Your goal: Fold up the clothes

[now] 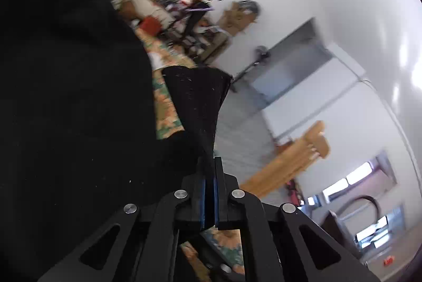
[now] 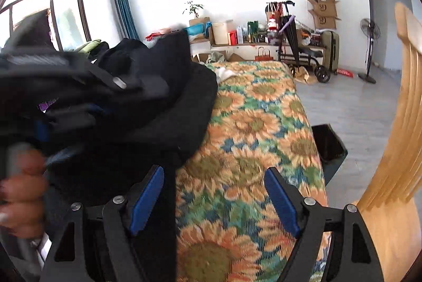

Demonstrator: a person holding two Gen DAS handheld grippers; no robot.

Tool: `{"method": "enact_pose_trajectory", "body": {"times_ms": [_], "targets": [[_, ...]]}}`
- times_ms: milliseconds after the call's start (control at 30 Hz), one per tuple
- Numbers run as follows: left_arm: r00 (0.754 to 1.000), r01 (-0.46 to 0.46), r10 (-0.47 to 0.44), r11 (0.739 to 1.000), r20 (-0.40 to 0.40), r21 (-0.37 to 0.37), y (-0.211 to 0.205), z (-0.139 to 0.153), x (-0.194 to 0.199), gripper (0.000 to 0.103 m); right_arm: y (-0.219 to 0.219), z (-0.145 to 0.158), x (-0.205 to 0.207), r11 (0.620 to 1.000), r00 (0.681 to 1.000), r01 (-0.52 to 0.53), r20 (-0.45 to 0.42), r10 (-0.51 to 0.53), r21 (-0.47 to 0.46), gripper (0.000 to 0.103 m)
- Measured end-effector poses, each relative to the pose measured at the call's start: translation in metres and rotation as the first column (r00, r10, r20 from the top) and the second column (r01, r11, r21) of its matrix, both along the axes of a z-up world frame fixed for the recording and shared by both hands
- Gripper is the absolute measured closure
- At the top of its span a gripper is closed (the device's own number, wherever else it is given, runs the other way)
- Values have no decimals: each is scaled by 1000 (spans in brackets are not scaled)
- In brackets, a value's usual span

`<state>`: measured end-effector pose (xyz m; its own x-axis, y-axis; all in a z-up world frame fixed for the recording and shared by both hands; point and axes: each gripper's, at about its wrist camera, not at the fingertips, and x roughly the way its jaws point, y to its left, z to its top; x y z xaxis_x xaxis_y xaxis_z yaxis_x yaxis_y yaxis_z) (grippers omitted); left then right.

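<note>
Jaws of left gripper (image 1: 210, 163) hidden in black garment (image 1: 71, 97)

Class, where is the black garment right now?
Left wrist view: the black garment is pinched in the left gripper. Right wrist view: it lies bunched at left over the sunflower tablecloth.

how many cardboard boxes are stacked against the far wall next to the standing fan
2. One cardboard box sits on the suitcase, and a second box is stacked on top of it, left of the standing fan. More boxes may be hidden among the clutter further left.
</note>
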<state>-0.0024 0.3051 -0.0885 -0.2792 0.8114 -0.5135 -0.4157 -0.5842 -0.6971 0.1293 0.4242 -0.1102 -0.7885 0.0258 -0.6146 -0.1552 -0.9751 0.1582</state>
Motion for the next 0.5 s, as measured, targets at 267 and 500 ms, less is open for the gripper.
{"method": "enact_pose_trajectory", "body": {"times_ms": [267,500], "targets": [[984,178,-180,969,-5,171,-45,6,15,26,5,-13,5,997,1000,-15,17,16,-73,20],[940,-57,44,998,-337,-29,-189,45,36,26,4,5,19,999,1000,-4,-15,3,-43,20]]}}
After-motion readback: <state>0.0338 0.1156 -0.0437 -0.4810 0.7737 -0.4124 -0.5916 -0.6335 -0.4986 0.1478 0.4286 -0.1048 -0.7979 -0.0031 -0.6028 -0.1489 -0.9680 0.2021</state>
